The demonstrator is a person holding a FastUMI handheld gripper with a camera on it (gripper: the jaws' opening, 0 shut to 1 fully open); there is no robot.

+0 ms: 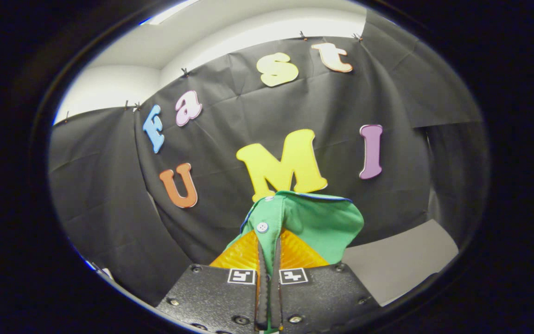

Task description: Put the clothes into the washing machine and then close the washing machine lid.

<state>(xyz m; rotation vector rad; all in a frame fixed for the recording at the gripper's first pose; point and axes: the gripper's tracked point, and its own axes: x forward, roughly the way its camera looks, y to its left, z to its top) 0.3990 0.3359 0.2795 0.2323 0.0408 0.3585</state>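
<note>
With the garment lifted high against the booth's black wall (109, 195), we judge the carrying step to be in hand: the cloth is up, but not yet in the washer. Left to right, we see the wall's folds, then the tongs (268, 260) pressed together on a green shirt (322, 222), its white button (262, 227) just left of the pinch; the cloth stands up beyond the tips. To the right lies a grey counter (401, 264), bare where we see it. Next, we think, the tongs must swing down to the drum's mouth and let go. Nothing blocks the way, though the thin pinch of cloth could slip.
</note>
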